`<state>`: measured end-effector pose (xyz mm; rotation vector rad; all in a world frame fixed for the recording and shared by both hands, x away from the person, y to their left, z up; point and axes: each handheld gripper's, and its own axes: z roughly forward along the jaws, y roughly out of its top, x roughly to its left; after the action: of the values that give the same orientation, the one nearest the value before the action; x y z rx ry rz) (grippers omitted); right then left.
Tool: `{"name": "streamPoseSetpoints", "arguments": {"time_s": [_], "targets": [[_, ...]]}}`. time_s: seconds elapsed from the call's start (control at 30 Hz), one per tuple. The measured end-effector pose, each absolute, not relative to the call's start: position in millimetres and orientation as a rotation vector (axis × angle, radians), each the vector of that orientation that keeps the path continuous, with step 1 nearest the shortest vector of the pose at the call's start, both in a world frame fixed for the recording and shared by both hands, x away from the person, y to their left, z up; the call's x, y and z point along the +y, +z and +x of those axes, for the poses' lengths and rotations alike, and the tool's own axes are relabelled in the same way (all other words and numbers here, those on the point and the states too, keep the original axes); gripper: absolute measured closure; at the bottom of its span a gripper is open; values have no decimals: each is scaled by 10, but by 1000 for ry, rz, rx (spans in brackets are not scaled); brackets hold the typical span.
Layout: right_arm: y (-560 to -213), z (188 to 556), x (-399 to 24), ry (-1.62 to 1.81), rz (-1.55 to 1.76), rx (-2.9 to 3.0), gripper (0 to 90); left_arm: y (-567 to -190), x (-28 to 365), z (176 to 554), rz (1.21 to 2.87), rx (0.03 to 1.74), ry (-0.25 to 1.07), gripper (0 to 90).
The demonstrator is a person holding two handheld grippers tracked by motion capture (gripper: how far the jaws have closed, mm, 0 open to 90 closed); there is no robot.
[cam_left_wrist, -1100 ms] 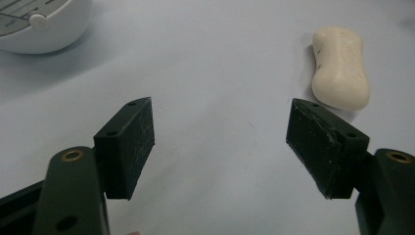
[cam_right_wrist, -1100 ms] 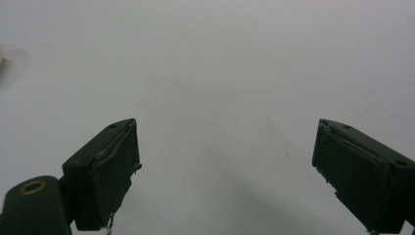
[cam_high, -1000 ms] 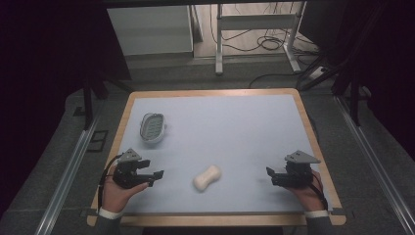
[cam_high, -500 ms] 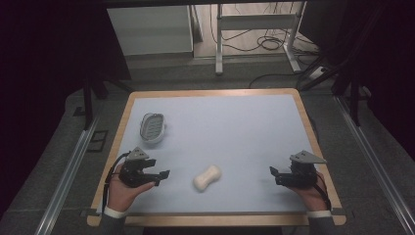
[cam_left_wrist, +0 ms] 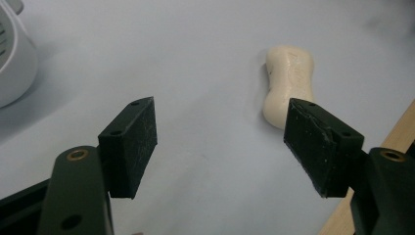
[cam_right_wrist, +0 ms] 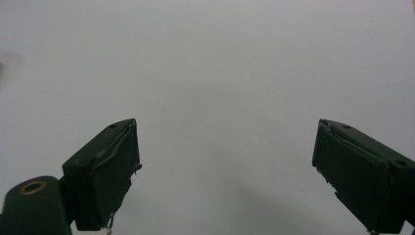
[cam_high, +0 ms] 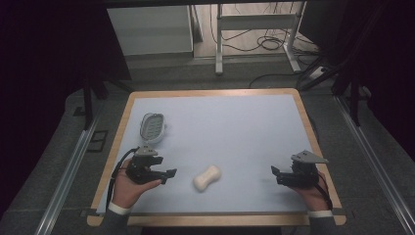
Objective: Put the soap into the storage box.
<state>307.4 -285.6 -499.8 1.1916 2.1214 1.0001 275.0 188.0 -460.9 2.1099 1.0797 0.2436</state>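
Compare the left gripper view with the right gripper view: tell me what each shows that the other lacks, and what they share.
Left gripper view: a cream soap bar lying ahead near the right-hand jaw, a white soap dish at the far left edge, and a strip of the table's wooden rim. Right gripper view: nothing extra, just bare surface ahead. Both: two black jaws spread apart, empty, over the pale blue tabletop.

A lab or test room: a wood-edged table [cam_high: 303,112] on dark floor, metal rails [cam_high: 66,171] alongside, loose cables [cam_high: 266,44] under a frame behind.
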Motion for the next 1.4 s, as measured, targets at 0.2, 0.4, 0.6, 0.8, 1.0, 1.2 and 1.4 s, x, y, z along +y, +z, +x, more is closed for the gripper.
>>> {"name": "streamPoseSetpoints", "arguments": {"time_s": [0.2,0.4,0.6,0.8,1.0,1.2,1.4], "targets": [[-5005,3074,-2873,991,1198,2120,99,-4596,1768,2775,2134,1057,229,282],[-5005,3072,-2879,990,1199,2117,99,-4585,1625,2801,2168,1031,213,277],[-5009,3072,-2880,990,1197,2118,99,-4599,1564,2803,2182,1020,203,276],[-5011,3073,-2881,991,1194,2119,99,-4598,1484,2813,2198,1005,199,274],[-5012,3072,-2879,987,1191,2119,99,-4604,1423,2828,2210,1006,196,274],[-5017,3072,-2888,989,1193,2119,99,-4616,1315,2862,2220,1008,183,273],[-5034,3077,-2902,980,1205,2119,99,-4650,1219,2888,2242,997,164,271]]}}
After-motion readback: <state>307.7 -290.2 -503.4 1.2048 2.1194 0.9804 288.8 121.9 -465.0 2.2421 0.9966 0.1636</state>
